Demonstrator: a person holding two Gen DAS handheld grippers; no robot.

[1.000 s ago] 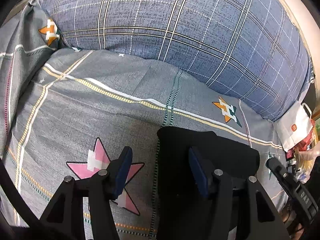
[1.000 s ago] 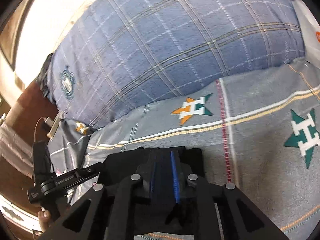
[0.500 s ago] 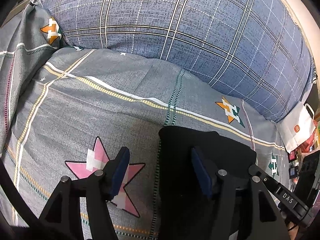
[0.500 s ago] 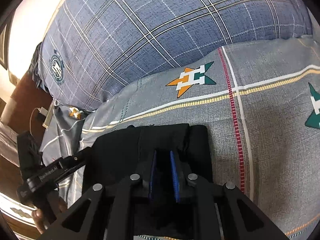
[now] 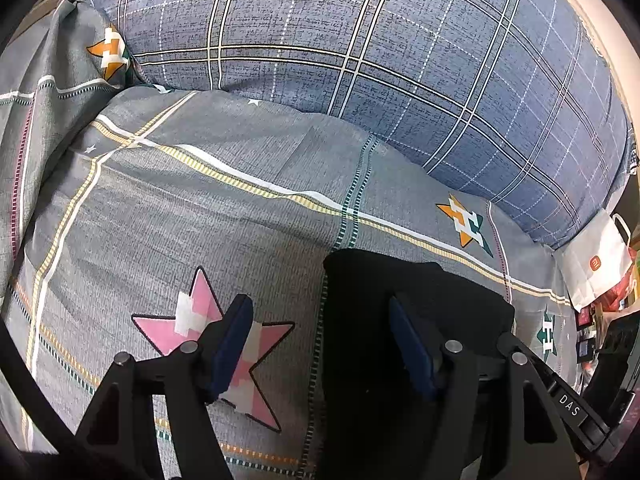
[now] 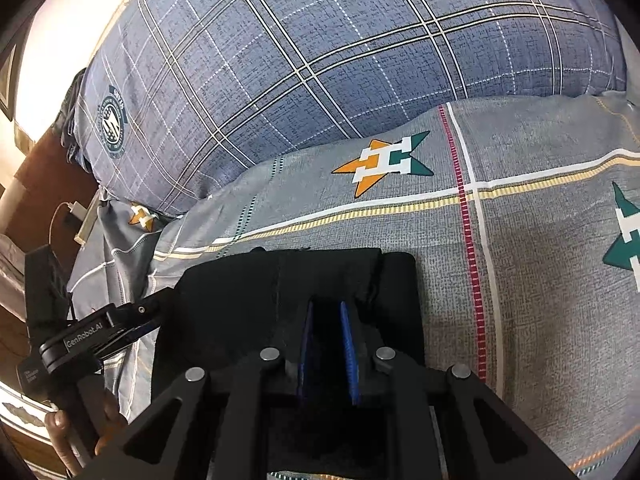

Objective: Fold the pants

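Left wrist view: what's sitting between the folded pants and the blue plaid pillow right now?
Only bare grey bedsheet with its stripes and an orange-green star print separates the pants from the pillow, seen in the left wrist view.

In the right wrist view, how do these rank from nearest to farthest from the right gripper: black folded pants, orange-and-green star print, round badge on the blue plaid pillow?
1. Black folded pants, around the right gripper.
2. Orange-and-green star print, ahead on the sheet.
3. Round badge, far left on the blue plaid pillow.

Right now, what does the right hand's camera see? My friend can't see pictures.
The right gripper pinches folded black pants lying on a grey star-patterned bedsheet. A big blue plaid pillow sits behind, and the left gripper reaches in from the left.
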